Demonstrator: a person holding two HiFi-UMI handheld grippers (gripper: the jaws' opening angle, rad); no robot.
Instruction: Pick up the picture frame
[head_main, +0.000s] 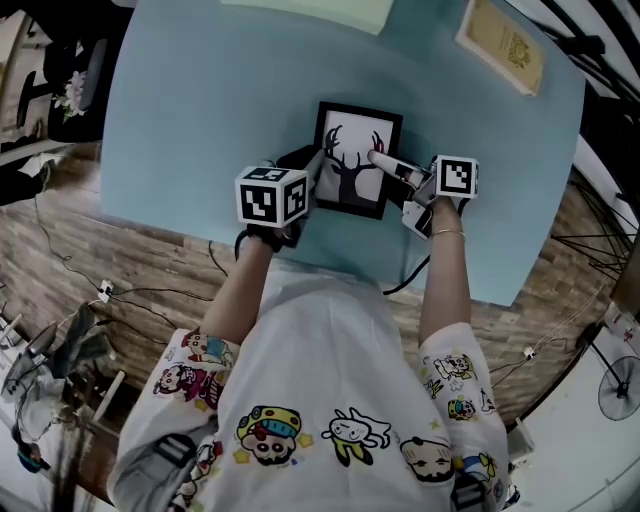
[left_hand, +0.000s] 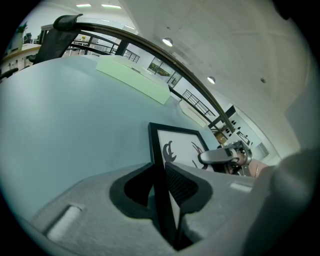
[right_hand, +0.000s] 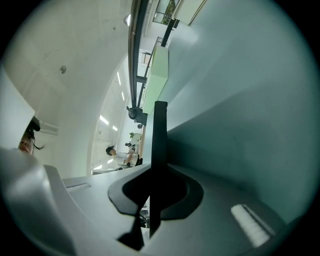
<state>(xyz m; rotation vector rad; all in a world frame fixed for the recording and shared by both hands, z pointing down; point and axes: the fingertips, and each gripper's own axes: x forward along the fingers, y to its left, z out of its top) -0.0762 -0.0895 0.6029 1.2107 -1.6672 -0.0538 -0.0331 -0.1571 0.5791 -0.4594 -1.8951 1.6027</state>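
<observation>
Left tool (head_main: 311, 168), right tool (head_main: 377, 158) clamp opposite edges of picture frame (head_main: 352, 186)

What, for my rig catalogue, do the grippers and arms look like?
The left gripper and right gripper are grey with black jaw linings, each bearing a white cube with black square markers. The person wears a white short-sleeved T-shirt with cartoon prints and a bracelet on the right wrist.

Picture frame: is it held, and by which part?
The right gripper clamps the picture frame by its right edge. The left edge sits between the left gripper's jaws; whether they press is unclear.
</observation>
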